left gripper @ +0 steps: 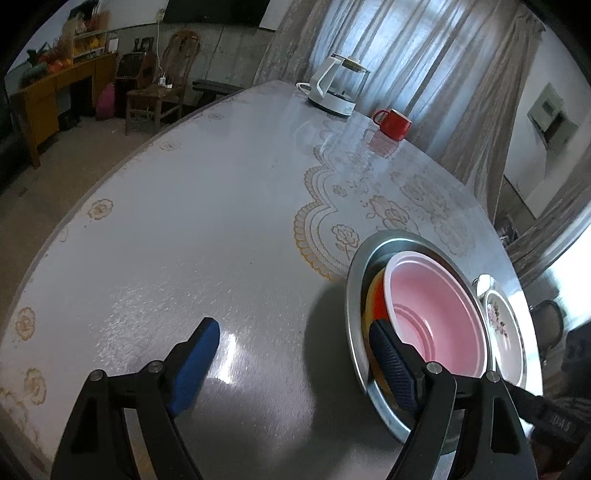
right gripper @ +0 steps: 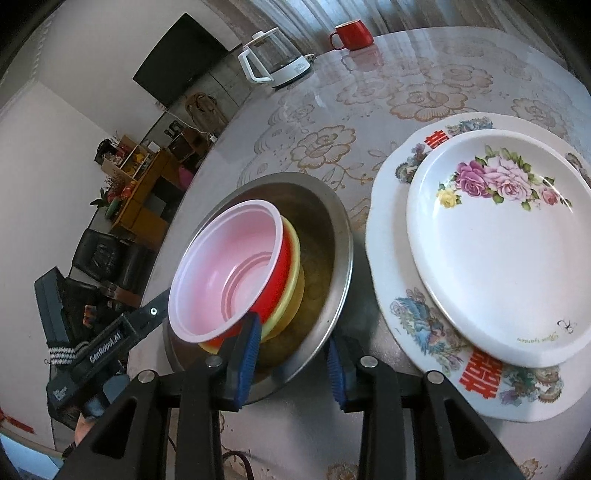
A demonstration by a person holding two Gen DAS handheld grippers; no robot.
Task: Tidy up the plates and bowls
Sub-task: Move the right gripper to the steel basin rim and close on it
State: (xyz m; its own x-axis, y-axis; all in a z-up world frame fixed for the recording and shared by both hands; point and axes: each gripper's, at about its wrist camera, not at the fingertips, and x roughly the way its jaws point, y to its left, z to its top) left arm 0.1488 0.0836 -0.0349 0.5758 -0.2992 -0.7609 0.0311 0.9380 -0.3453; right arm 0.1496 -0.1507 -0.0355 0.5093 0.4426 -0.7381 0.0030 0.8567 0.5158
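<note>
A steel basin (left gripper: 354,295) (right gripper: 341,229) stands on the table. In it a red bowl with a pink inside (left gripper: 436,306) (right gripper: 229,258) is nested in a yellow bowl (left gripper: 373,291) (right gripper: 293,266). My left gripper (left gripper: 295,365) is open wide, with one finger inside the basin beside the bowls and the other over bare table. My right gripper (right gripper: 291,365) straddles the basin's near rim, one pad inside and one outside, shut on it. To the right, a small rose-patterned plate (right gripper: 498,258) (left gripper: 506,325) lies on a large decorated plate (right gripper: 386,225).
A white-based glass kettle (left gripper: 334,86) (right gripper: 273,59) and a red mug (left gripper: 393,123) (right gripper: 352,35) stand at the far side of the round table (left gripper: 184,221). Beyond the left edge are a wooden chair (left gripper: 162,92) and a desk (left gripper: 55,96).
</note>
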